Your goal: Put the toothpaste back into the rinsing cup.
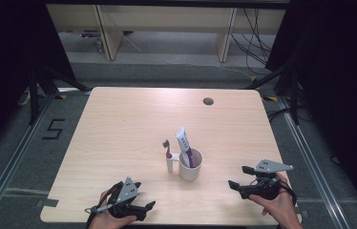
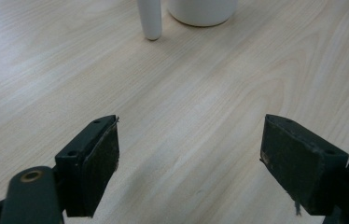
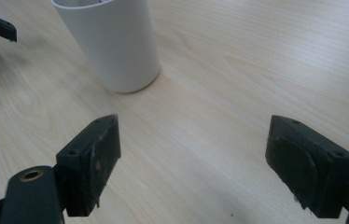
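Holding both grippers low over the near edge of the table (image 1: pixel 119 124), you have each set of jaws spread wide with nothing between them. Your left gripper (image 1: pixel 145 195) sits at the near left, its jaws pointing toward the middle of the table; in the left gripper view the two black pads (image 2: pixel 99 163) stand well apart above bare wood, clear of the surface as far as the view shows. Your right gripper (image 1: pixel 237 177) sits at the near right, jaws aimed leftward, and its own view shows the same released state, with its pads (image 3: pixel 95 161) wide apart over bare wood. Between the two grippers, slightly beyond them, stands a white cup (image 1: pixel 190 165), upright. Inside it leans a tube of toothpaste (image 1: pixel 184 143), white with a purple lower part, rising above the rim. Just left of the cup, touching or nearly touching it, stands a small white holder (image 1: pixel 170 163) with a toothbrush (image 1: pixel 167 147) upright in it, head uppermost. Neither gripper touches the cup; the right one is the nearer of the two. Near the far edge, a round grommet hole (image 1: pixel 208 101) is set into the table.
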A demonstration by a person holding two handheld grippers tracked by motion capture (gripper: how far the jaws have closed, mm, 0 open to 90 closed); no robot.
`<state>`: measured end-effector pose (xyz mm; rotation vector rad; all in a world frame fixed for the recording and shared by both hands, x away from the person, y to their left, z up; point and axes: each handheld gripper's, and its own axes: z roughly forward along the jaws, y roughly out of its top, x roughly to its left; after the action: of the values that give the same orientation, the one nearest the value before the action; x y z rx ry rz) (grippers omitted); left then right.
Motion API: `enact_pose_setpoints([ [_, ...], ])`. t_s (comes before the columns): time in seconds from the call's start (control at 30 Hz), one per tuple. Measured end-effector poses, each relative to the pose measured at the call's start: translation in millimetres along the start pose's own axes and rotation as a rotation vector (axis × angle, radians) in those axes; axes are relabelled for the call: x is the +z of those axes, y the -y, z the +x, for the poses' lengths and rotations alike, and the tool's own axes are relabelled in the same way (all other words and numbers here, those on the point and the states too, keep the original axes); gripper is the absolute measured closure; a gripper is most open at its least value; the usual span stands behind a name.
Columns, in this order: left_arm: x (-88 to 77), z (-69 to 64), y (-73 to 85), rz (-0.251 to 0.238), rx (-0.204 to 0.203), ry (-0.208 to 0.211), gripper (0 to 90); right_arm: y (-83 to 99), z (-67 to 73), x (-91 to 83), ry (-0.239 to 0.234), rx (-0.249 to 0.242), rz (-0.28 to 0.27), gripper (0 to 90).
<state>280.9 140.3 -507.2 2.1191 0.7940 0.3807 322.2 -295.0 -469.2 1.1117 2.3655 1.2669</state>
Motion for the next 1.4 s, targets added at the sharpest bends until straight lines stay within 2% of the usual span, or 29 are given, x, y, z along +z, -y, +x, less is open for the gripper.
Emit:
enact_pose_setpoints([
  [0.03,-0.6,0.5,-0.2,0.007,0.001,-0.004,19.1,1.5,-0.3,-1.0,0.014,-0.011,-0.005,18.6],
  [0.1,-0.5,0.9,0.0,0.007,0.001,-0.005,19.1,4.5,2.8,-2.7,0.000,0.029,0.010,18.4],
  [0.17,-0.2,0.6,0.4,0.000,0.002,-0.002,19.1,6.8,1.1,-3.6,0.009,0.001,0.000,17.6],
  [0.2,0.0,0.3,0.6,-0.001,0.000,-0.005,19.1,8.2,3.4,-4.0,0.000,0.028,0.006,17.5],
  [0.23,-0.1,0.2,0.8,0.001,-0.001,-0.003,19.0,9.2,2.0,-4.1,0.013,0.000,-0.004,17.5],
  [0.3,0.4,0.5,1.4,-0.001,-0.006,-0.004,19.1,12.0,4.6,-4.5,0.000,0.028,0.011,17.5],
  [0.33,0.5,0.7,1.5,0.000,-0.008,-0.003,19.0,12.8,3.3,-5.0,0.006,0.005,0.011,17.4],
  [0.37,0.1,0.7,1.5,-0.002,-0.010,-0.004,19.0,14.3,4.0,-4.7,-0.001,0.020,0.018,17.4],
  [0.4,-1.1,2.6,1.1,0.011,0.008,-0.008,19.0,15.6,5.8,-5.6,0.013,0.028,0.024,17.2],
  [0.43,-1.3,1.3,1.2,-0.001,-0.003,0.001,19.0,16.6,4.6,-6.1,0.017,0.010,0.027,17.1],
  [0.47,-1.0,0.4,1.3,-0.009,-0.015,-0.002,19.0,18.2,6.7,-5.2,0.017,0.038,0.030,17.0],
  [0.5,-1.1,0.3,1.3,-0.010,-0.018,-0.002,18.9,18.6,4.5,-6.3,0.017,0.007,0.031,17.0],
  [0.57,-1.3,1.3,1.5,-0.001,-0.007,-0.004,18.9,21.0,5.8,-6.1,0.003,0.030,0.030,16.9],
  [0.6,0.2,-0.3,1.6,-0.018,-0.026,0.001,18.8,21.7,6.6,-6.6,0.013,0.026,0.030,16.9],
  [0.67,-1.0,1.2,1.2,-0.002,-0.006,0.002,18.8,23.3,8.2,-8.4,0.016,0.035,0.035,16.9],
  [0.77,-1.1,1.4,1.1,-0.004,-0.009,-0.004,18.6,26.3,7.9,-9.5,0.018,0.026,0.041,16.4],
  [0.8,-1.2,1.3,1.1,-0.005,-0.009,-0.003,18.5,27.9,10.8,-9.9,0.018,0.068,0.047,16.3],
  [0.83,-1.5,0.8,1.1,-0.005,-0.010,-0.001,18.5,28.8,7.9,-10.1,0.034,0.024,0.037,16.3],
  [0.9,-1.4,0.7,1.0,-0.006,-0.011,-0.001,18.3,31.2,11.0,-11.1,0.021,0.062,0.044,16.3],
  [0.93,-1.3,0.7,1.0,-0.006,-0.012,0.000,18.1,32.0,9.8,-11.6,0.023,0.042,0.047,16.3],
  [0.97,-1.4,0.7,1.0,-0.006,-0.012,0.000,18.0,33.0,12.1,-12.4,0.018,0.066,0.052,16.3],
  [1.0,-1.5,0.7,1.0,-0.007,-0.012,0.000,18.0,33.9,10.1,-13.2,0.025,0.030,0.041,16.3],
  [1.07,-1.4,0.7,1.0,-0.007,-0.012,0.000,17.9,35.7,13.2,-15.1,0.023,0.058,0.051,16.3],
  [1.13,-0.8,1.6,1.1,-0.003,-0.006,-0.002,17.9,37.5,12.6,-16.5,0.028,0.042,0.051,16.3],
  [1.17,-0.5,0.6,1.1,-0.008,-0.013,0.004,17.9,38.5,13.6,-16.8,0.026,0.060,0.058,16.3],
  [1.2,-0.7,1.0,1.1,-0.005,-0.007,0.001,17.8,39.2,12.5,-17.8,0.034,0.031,0.061,16.3],
  [1.27,-1.0,1.5,1.1,-0.001,-0.003,-0.002,17.7,41.3,13.3,-18.5,0.041,0.031,0.064,16.3],
  [1.3,-0.9,1.5,1.2,-0.001,-0.004,-0.002,17.7,42.1,16.0,-19.1,0.031,0.065,0.068,16.3],
  [1.4,0.6,0.6,1.7,-0.012,-0.014,0.000,17.7,44.1,17.2,-22.0,0.039,0.066,0.066,16.3],
])
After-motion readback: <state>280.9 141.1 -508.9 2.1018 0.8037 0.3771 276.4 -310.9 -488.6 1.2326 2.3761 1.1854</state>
